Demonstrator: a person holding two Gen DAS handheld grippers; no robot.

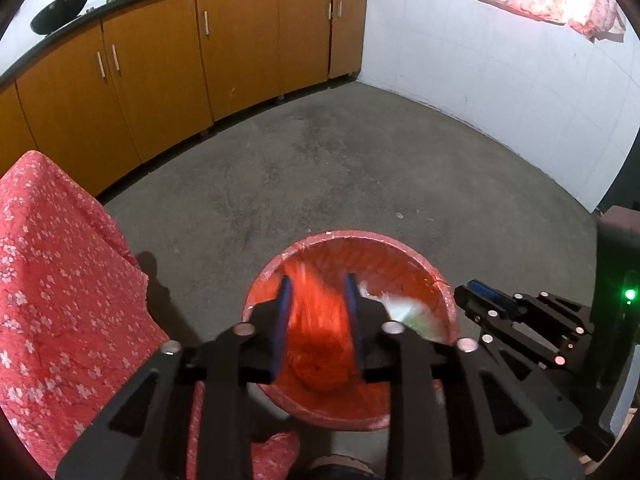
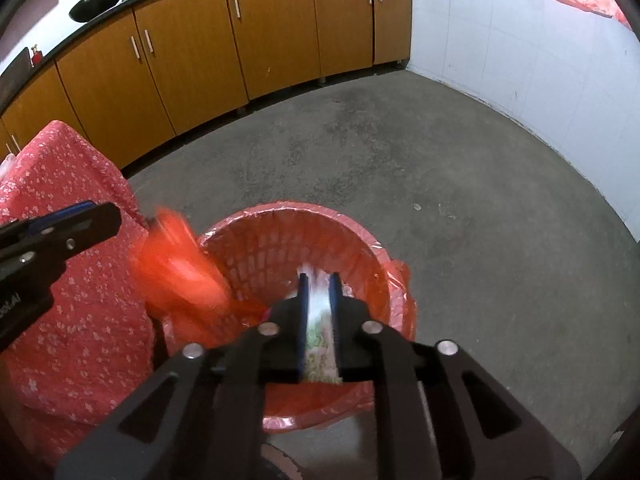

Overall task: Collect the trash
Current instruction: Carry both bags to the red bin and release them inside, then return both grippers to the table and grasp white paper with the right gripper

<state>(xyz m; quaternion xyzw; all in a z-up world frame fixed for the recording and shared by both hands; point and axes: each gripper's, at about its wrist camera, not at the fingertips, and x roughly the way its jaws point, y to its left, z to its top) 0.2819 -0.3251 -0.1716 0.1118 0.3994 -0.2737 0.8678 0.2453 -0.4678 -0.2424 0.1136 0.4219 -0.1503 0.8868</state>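
A red waste basket (image 1: 432, 276) lined with a red plastic bag stands on the concrete floor; it also shows in the right wrist view (image 2: 256, 240). My left gripper (image 1: 318, 296) is over the basket, jaws set apart, with a bunched orange-red plastic bag (image 1: 320, 336) between the pads. That bag shows blurred at the basket's left rim in the right wrist view (image 2: 176, 268). My right gripper (image 2: 319, 288) is shut on a white printed wrapper (image 2: 318, 332) over the basket. The right gripper shows at the right in the left wrist view (image 1: 480, 298).
A table under a red flowered cloth (image 1: 52, 280) stands left of the basket, also in the right wrist view (image 2: 80, 280). Orange cabinets (image 1: 160, 72) line the far side, with black woks (image 1: 60, 10) on the counter. White tiled wall (image 1: 500, 92) at right.
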